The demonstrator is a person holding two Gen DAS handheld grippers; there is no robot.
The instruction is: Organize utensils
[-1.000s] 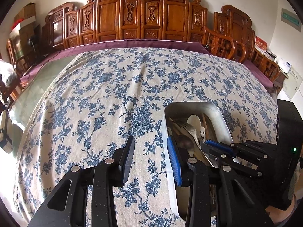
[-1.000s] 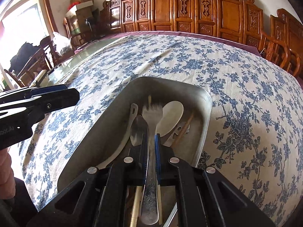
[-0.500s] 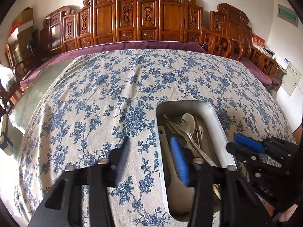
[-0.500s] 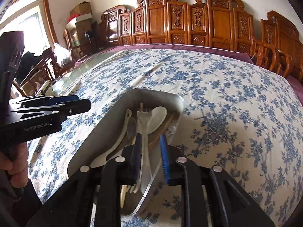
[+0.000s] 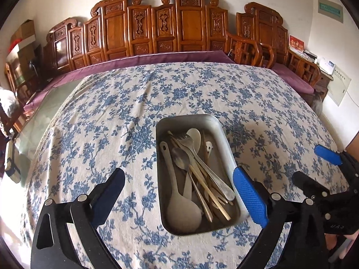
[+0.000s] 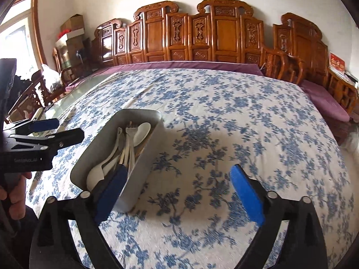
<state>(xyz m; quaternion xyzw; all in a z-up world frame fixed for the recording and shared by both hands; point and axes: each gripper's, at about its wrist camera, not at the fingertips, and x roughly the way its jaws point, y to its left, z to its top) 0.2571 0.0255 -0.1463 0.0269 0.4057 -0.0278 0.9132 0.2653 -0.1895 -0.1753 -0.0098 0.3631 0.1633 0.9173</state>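
Both tongs, left tongs (image 5: 178,187) and right tongs (image 6: 179,186), have just been opening and gape empty; utensils (image 5: 193,174) lie piled in the tray (image 5: 226,148) between the left pair's tips, apparently finished, bench (image 6: 224,103) otherwise bare of cutlery.

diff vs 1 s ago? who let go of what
The right gripper was shut on the fork over the tray; its jaws have just been opening, nothing between them now, and it has pulled back to the tray's right. The fork lies in the tray. The left gripper has also just been opening, empty, and drew back. Tray and tablecloth unchanged.
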